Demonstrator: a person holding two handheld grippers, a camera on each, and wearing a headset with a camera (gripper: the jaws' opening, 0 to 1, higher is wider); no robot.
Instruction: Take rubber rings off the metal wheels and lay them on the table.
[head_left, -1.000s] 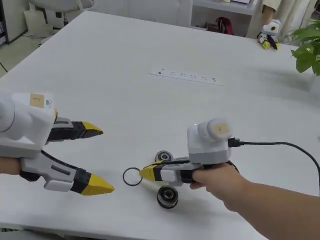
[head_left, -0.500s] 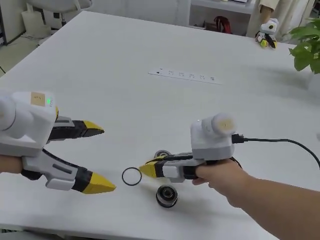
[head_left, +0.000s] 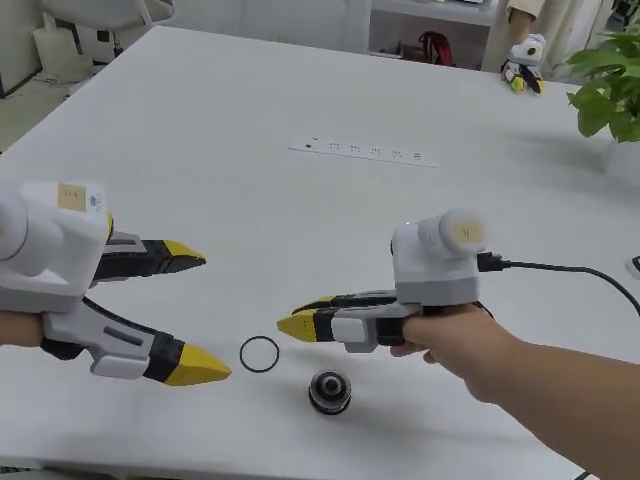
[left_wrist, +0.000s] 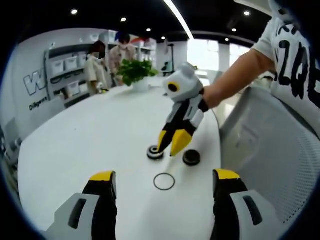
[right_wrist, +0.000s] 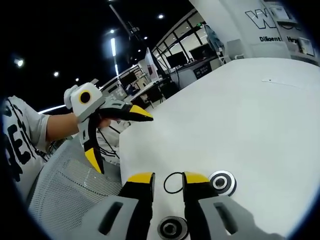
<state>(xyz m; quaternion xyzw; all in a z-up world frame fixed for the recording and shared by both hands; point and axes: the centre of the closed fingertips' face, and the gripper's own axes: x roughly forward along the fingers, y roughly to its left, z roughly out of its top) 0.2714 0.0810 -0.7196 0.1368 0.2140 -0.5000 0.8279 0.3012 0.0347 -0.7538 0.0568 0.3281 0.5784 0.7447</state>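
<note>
Left gripper (head_left: 205, 315): your jaws are wide apart and empty, held over the table (head_left: 250, 150).
Rubber ring (head_left: 259, 354): flat on the table, loose, between your two grippers — near the lower left tip, not touching.
Metal wheel (head_left: 329, 392): just right of the ring, apart from it.
Right gripper (head_left: 290, 324): jaws only slightly parted, gripping nothing — tips just short of the ring, second wheel (right_wrist: 222, 181) beside them.
</note>
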